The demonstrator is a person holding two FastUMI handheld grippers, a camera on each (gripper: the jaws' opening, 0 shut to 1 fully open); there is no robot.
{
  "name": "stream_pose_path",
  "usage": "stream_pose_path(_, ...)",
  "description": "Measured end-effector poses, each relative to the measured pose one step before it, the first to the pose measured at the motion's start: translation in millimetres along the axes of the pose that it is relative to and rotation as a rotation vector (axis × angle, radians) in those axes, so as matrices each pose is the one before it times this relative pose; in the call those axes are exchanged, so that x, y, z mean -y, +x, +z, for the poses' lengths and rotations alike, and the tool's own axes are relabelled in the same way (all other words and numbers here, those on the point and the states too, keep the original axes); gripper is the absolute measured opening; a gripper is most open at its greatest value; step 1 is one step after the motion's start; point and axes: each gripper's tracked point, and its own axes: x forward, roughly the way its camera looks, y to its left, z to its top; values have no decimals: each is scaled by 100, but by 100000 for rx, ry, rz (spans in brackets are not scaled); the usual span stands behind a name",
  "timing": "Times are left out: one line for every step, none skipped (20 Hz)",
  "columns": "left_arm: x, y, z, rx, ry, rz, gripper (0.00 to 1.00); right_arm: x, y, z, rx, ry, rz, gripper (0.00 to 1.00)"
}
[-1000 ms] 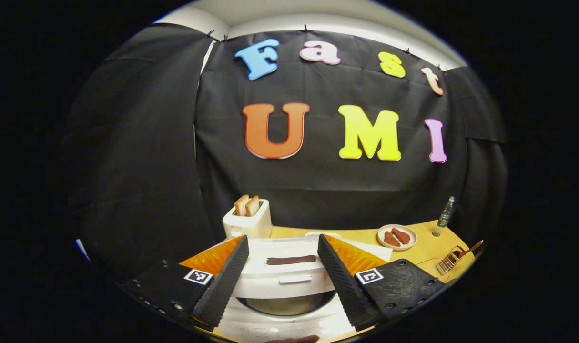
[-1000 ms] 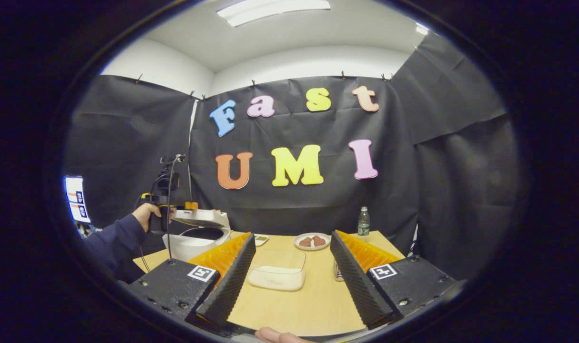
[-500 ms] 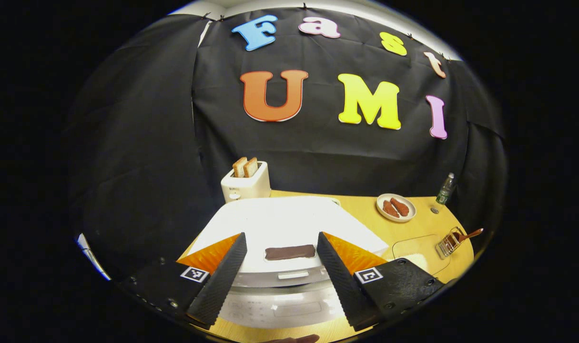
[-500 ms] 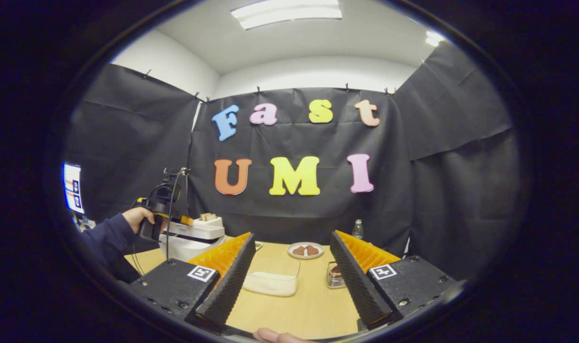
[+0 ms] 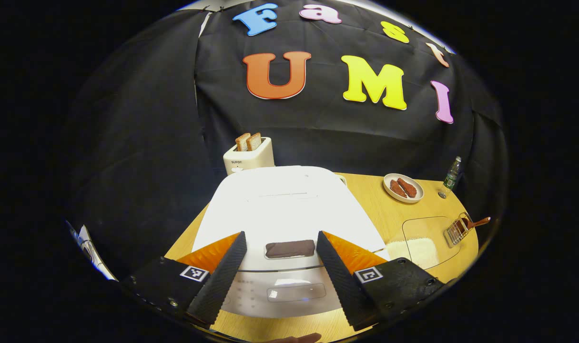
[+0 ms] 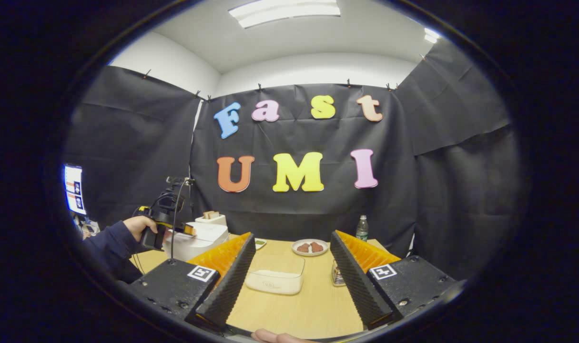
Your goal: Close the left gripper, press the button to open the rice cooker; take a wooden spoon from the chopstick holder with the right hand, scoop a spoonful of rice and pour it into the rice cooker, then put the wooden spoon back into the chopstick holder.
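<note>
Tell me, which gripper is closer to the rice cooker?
The left gripper: its open fingers straddle the rice cooker lid's front edge. The right gripper hangs open off to the side, above the table near the clear rice container.

Rice cooker shut, spoon in its holder, rice waiting in a clear box.

The white rice cooker [image 5: 289,209] sits at the table's left, lid down, its dark button [image 5: 289,248] on the near edge. Right of it lies a clear container of rice [image 5: 425,238]; farther right the wire chopstick holder [image 5: 455,230] holds the wooden spoon [image 5: 475,223], tilted right.
</note>
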Motion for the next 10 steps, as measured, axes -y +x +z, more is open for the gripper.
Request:
stream_pose_path(51,4,204,2405,1371,-1035,96,-96,151,-115,-335,-193,54,97)
stream_pose_path(100,256,-217,1635,750,-1073,96,-11,22,-109,-331,-479,68,97)
stream_pose_path(91,119,119,2461,-627,-694,96,181,3,51,134,-391,-284,100)
stream_pose_path(-28,86,-39,1331,-1299,-153,96,393,62,168,441,-61,-1050,97)
stream_pose_path(82,25,61,1153,-704,400,96,586,44,83,99,64,-1364,97)
stream_pose_path(-57,128,-181,-35,274,718,97,549,117,-39,51,248,-1654,97)
stream_pose_path(-81,63,-25,-42,383,806,97,379,91,-42,-54,349,-1348,97)
stream_pose_path(-7,71,-25,-890,-102,555,97,233,-81,-158,-315,275,-679,97)
stream_pose_path(3,-46,36,-282,-202,-9,97,113,-43,-153,-135,133,72,97)
stream_pose_path(40,35,97,-207,-734,83,97,234,59,-35,-289,-78,-85,97)
